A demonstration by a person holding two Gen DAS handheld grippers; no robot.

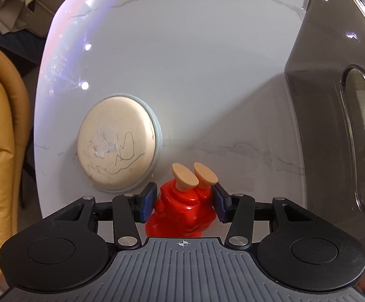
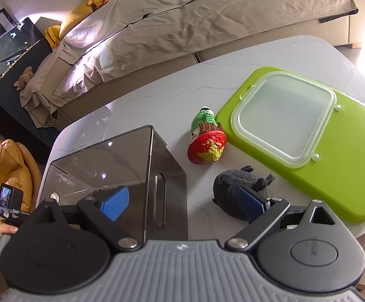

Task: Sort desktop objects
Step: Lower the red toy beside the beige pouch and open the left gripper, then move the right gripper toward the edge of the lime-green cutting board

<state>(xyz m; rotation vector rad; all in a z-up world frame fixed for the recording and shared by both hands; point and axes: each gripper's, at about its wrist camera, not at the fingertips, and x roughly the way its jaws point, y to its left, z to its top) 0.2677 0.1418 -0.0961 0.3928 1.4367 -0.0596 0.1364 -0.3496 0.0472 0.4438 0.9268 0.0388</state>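
The left claw (image 1: 183, 202) is clamped on a small red plastic figurine with tan feet (image 1: 182, 201), its blue pads pressing on either side of the red body. The figurine hangs upside down, feet pointing away from the camera, over the white marble-patterned counter (image 1: 182, 63). Just to the left of the claw a round beige cushion-like disc with a pale blue rim (image 1: 118, 142) lies flat on the counter, with scribbled pen lines and a worn patch on its top. To the right stands a smoked-grey transparent plastic box with an oval handle cut-out (image 1: 333, 100).

The right claw (image 2: 185, 202) stands wide apart with nothing between its blue pads. One finger is over the grey box (image 2: 122, 163); the other is in front of a dark grey plush toy (image 2: 235, 183) that lies on the counter, though contact cannot be told. Beyond the plush, a crocheted doll in green and brown with a red-and-yellow base (image 2: 206, 136) lies tipped on its side, beside a lime-green plastic board (image 2: 333, 171). A clear square container lid (image 2: 283, 115) rests on that board. At the far left, a hand (image 2: 2, 230) grips the handle of the other tool.
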